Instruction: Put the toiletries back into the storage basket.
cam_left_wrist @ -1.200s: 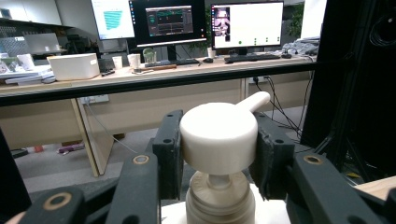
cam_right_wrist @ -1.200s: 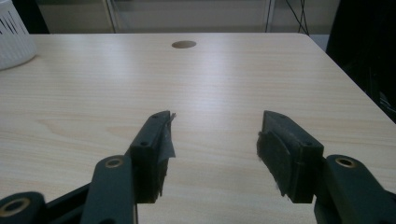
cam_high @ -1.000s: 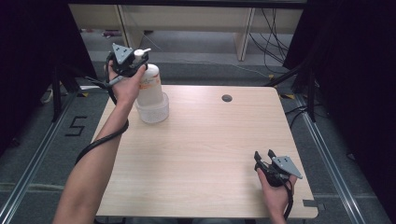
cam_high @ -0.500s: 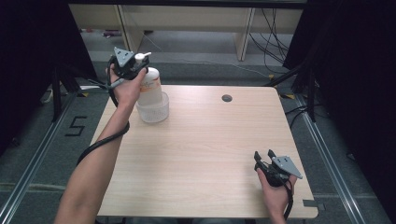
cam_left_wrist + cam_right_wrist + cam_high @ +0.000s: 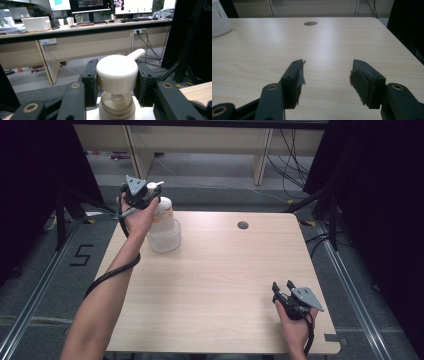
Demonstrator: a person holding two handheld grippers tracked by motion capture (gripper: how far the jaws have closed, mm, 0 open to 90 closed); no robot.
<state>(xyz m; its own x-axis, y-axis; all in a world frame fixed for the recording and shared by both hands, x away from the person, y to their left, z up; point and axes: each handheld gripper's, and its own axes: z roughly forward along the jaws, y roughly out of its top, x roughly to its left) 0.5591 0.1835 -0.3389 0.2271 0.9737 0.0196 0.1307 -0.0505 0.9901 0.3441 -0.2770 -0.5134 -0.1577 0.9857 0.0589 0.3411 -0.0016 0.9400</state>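
White translucent plastic pump bottle point(image 5: 162, 222), upper left of high view, standing on light wood table point(image 5: 225, 285) near its far left corner. White round pump head point(image 5: 117, 73) sits between left gripper point(image 5: 117, 80) jaws, pads touching or nearly touching both sides; looks clamped.

Step, my read: grip on pump head set, press or lift next. Needs bottle kept upright, push straight down.

Right gripper point(image 5: 327, 81) lower right of high view, jaws wide apart, holding nothing, over bare table.
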